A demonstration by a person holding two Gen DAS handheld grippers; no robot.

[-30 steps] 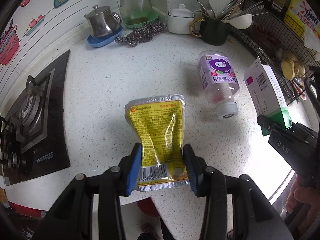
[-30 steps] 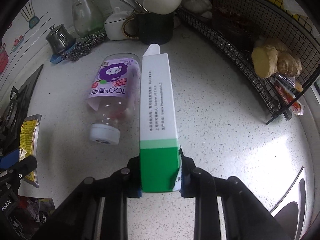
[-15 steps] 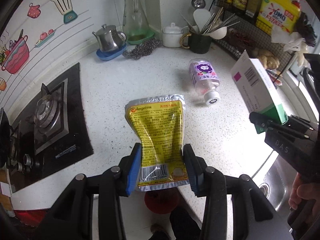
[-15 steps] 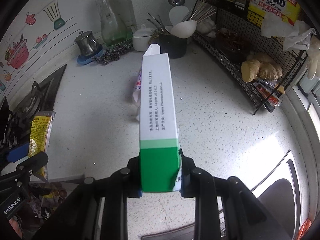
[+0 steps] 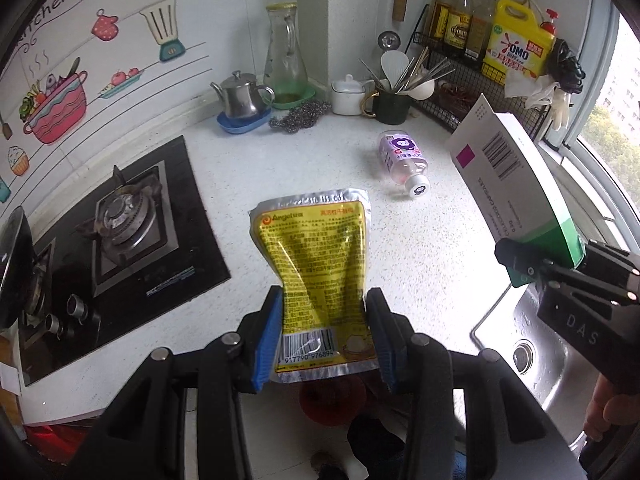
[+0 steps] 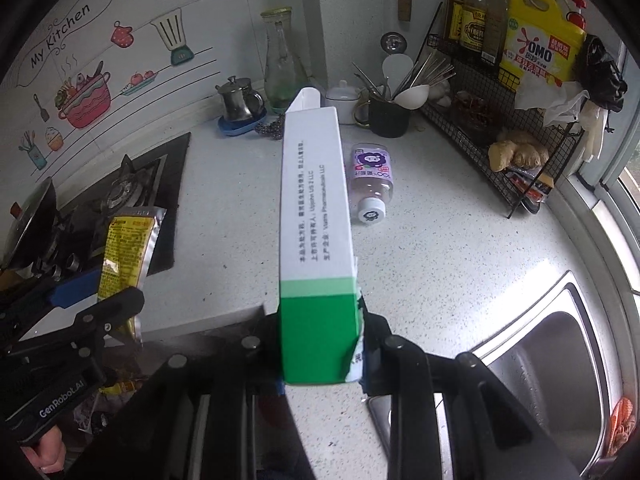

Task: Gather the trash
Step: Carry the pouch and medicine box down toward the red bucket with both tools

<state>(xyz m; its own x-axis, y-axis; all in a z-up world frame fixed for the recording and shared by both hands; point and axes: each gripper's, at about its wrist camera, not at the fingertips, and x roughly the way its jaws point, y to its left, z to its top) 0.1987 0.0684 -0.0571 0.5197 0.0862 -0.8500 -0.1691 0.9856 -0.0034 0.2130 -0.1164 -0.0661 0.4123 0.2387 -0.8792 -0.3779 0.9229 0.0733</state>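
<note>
My left gripper is shut on a yellow and silver foil pouch, its blue pads pinching the barcode end, high above the white counter. That pouch and the left gripper also show at the left of the right wrist view. My right gripper is shut on the green end of a white and green carton, which sticks up and away from me. The carton appears at the right of the left wrist view. A small purple-labelled bottle lies on its side on the counter.
A black gas hob fills the counter's left. At the back stand a steel teapot, a glass carafe, a scouring pad and a dark utensil mug. A wire rack runs along the right. The steel sink lies lower right.
Both grippers have risen and pulled back from the counter, each keeping its item. The bottle and back-wall things look smaller and farther; the sink and floor have come into view.
</note>
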